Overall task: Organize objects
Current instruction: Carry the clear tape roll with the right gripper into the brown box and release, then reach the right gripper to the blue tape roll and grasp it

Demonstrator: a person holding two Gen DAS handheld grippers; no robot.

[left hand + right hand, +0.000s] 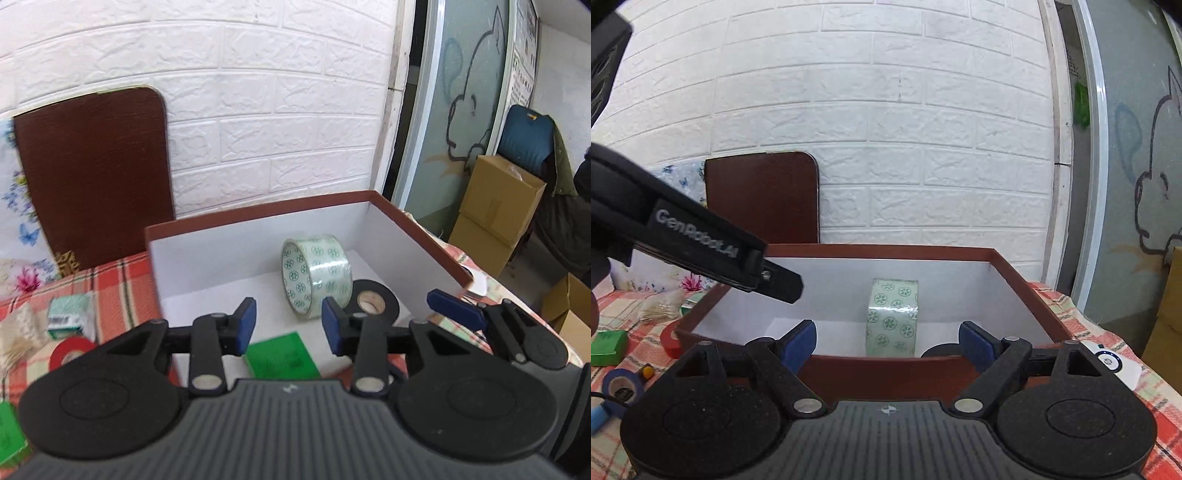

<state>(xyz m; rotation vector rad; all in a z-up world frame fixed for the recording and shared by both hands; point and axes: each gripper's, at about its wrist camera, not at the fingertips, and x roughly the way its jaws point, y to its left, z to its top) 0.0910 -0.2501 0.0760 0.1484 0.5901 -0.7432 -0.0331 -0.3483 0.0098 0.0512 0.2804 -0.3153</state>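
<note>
A brown box (413,229) with a white inside stands on the checked tablecloth; it also shows in the right wrist view (1027,291). In it are a clear tape roll with green print (317,277) (892,317) standing on edge, a black tape roll (373,301) (942,350) lying flat, and a green card box (282,356). My left gripper (288,326) is open and empty above the box, over the green card box. My right gripper (886,345) is open and empty at the box's near wall. The right gripper's finger (458,308) shows at the right of the left wrist view.
Left of the box lie a red tape roll (68,350) (670,341), a green-white packet (68,317), a green box (607,347), a blue tape roll (622,391) and a bag of sticks (661,308). A white device (1112,363) lies right. A brown board (92,177) leans on the wall.
</note>
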